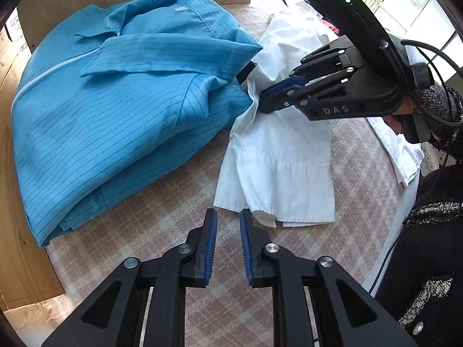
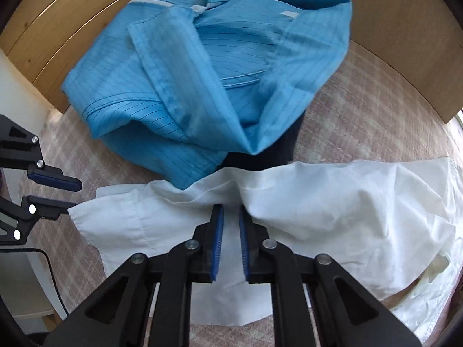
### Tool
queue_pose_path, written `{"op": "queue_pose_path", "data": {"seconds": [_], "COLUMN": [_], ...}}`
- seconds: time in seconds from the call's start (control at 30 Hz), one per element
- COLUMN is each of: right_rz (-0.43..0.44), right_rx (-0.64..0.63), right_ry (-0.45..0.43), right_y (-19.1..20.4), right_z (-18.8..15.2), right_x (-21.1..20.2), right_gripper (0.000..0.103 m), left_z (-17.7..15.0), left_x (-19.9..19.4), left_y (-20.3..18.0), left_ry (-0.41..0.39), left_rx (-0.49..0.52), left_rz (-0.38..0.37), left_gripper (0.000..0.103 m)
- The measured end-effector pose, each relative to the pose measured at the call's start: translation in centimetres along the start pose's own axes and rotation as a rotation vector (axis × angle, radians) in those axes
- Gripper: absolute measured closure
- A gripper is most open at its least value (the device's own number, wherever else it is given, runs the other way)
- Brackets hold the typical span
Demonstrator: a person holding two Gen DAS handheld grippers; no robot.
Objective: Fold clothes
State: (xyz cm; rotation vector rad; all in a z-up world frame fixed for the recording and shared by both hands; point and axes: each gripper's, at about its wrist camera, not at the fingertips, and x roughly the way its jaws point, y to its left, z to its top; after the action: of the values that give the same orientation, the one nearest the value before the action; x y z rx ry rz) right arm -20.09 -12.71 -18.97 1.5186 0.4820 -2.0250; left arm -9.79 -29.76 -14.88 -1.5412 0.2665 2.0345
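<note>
Both grippers stood over a pink checked cloth (image 1: 179,202) covering the work surface. Left gripper (image 1: 228,217): fingers spread with a clear gap, nothing between them, hovering just short of the near hem of the white garment (image 1: 277,167), which lay ahead and slightly to its right. Right gripper (image 1: 254,86): seen from the left wrist view, it reached in from the right to where white cloth meets blue; its own camera showed the pads (image 2: 218,231) parted with a flat run of white garment (image 2: 332,211) beneath and between them, not pinched. Whether the pads touched the fabric could not be told.

The blue striped garment (image 1: 115,110) lay ahead and to the left of the left gripper, already folded into a thick bundle, collar up. Its near corner overlapped the white garment's far edge, directly ahead of the right gripper (image 2: 230,231). A wooden board (image 2: 405,43) stood behind the blue garment (image 2: 202,72).

Judgement: blue piece done, white one next. The white garment looked bunched, thicker to the right gripper's right. To do this step well, each gripper should probably pinch a single layer at a hem or corner, then draw the cloth toward the person, clear of the blue corner, so the finished bundle is not dragged. Spread it flat before any fold. Thin fabric may slip from a shallow bite.
</note>
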Motion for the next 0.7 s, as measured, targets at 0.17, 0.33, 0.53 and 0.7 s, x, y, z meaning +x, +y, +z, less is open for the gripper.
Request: {"op": "queue_pose_path", "data": {"seconds": [0.17,0.33,0.53,0.7], "right_rz": [-0.008,0.002,-0.014,-0.013], "right_rx": [-0.003,0.027,0.012,0.003], "right_ry": [-0.009,-0.009,-0.01,-0.016], "right_y": [-0.7,-0.9,-0.3,-0.1], "right_z": [-0.1,0.0,0.0,-0.1], "right_x": [0.0,-0.2,-0.5,-0.8], "right_gripper": [0.094,0.093,0.093,0.092], "left_z": [0.9,1.4,3.2,4.1], "left_x": [-0.7,-3.9,-0.6,1.7], "left_y": [0.0,2.1,0.0,0.7], "left_ry": [-0.005,-0.023,0.048,0.105], "left_rx": [0.018,0.017,0.094,0.093], "left_rz": [0.001,0.008,-0.039,-0.05], "left_gripper": [0.085,0.082,0.072,0.07]}}
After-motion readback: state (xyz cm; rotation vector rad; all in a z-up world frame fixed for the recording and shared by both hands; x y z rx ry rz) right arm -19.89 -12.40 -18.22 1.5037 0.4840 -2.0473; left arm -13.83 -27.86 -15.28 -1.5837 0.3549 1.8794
